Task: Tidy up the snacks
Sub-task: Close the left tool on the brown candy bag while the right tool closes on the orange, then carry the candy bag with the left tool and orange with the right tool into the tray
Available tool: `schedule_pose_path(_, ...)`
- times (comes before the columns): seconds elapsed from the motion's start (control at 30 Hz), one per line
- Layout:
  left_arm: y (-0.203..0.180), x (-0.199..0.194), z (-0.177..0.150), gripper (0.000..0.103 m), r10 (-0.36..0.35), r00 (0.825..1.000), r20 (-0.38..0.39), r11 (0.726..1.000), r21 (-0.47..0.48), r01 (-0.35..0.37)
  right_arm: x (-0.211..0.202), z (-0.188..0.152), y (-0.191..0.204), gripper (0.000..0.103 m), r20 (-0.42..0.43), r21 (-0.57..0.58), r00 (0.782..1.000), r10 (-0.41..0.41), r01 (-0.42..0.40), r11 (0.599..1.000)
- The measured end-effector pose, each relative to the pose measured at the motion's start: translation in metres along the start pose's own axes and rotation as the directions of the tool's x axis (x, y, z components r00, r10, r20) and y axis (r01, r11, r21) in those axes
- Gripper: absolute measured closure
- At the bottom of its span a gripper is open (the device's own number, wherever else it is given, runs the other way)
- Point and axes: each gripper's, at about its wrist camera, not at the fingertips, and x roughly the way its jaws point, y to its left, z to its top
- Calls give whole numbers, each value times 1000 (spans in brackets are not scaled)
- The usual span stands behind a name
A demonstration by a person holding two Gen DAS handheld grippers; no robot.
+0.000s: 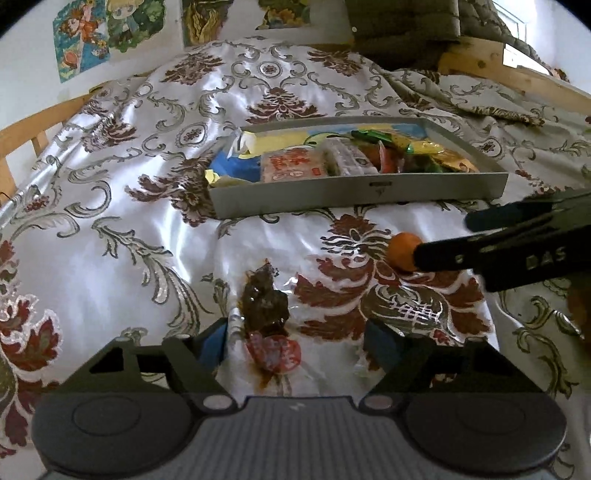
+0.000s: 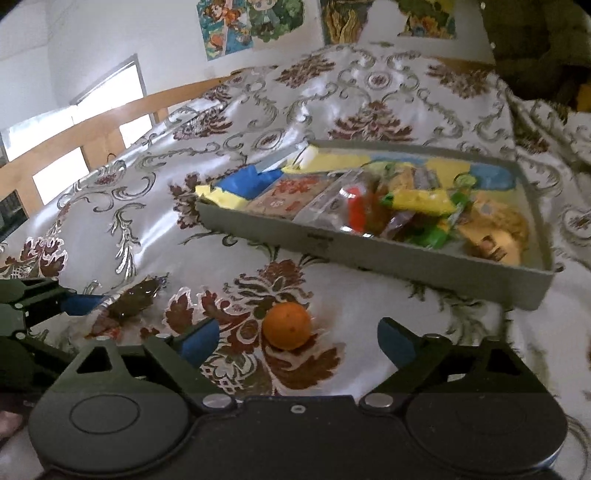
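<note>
Snacks on bed, both hand-held grippers wide, nothing gripped

Bedspread (image 1: 110,236): white satin, red-and-grey floral print, covers a bed with a wooden frame (image 2: 110,122).

Grey tray (image 1: 369,195) sits on bedspread, far side of both grippers. Holds packets: blue-and-yellow bag (image 1: 236,162) at left end, red-print flat pack (image 1: 291,166) beside it, clear wrapped pack (image 1: 347,158) next, yellow-and-green wrappers (image 2: 421,201) toward right end.

Left hand-held gripper (image 1: 295,332): jaws spread wide, angled down at the bedspread. Dark brown snack in clear wrapper (image 1: 264,299) lies between the blue pads, closer to the left pad; red label end of the wrapper nearest the camera. Pads not pressing on it as far as visible.

Right hand-held gripper (image 2: 299,336): jaws spread wide. Orange (image 2: 287,325) lies on bedspread between the pads, apart from both, nearer the left one. From left wrist view, one right finger crosses in front of the orange and hides its right edge.

Orange and brown snack both outside tray, near its front wall, near each other.

Cartoon posters (image 2: 243,22) on wall behind bed.
</note>
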Motion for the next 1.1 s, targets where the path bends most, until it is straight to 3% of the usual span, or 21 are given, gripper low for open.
schedule_pose_path(0.23,14,11,3,35,6,1000,-11,998,-63,-6,24,-2,4,19,-42,-19,999,17,-18,1000)
schedule_pose_path(0.33,11,9,3,43,31,1000,0,999,-39,-31,30,-1,6,23,-45,-27,998,35,-36,999)
schedule_pose_path(0.43,3,9,2,43,48,999,14,999,5,-48,35,-1,7,30,-47,-33,998,50,-52,998)
schedule_pose_path(0.53,-2,8,1,43,47,998,30,998,38,-48,37,-1,9,44,-55,-32,996,73,-75,997)
schedule_pose_path(0.77,-2,3,2,44,25,998,51,998,54,-28,36,-2,15,67,-69,-35,992,108,-111,993)
schedule_pose_path(0.97,-13,-1,0,44,55,995,86,989,130,-66,32,-4,22,67,-77,-60,987,141,-146,988)
schedule_pose_path(1.1,-15,-2,0,37,56,992,109,986,149,-72,30,-3,25,67,-84,-76,986,146,-152,985)
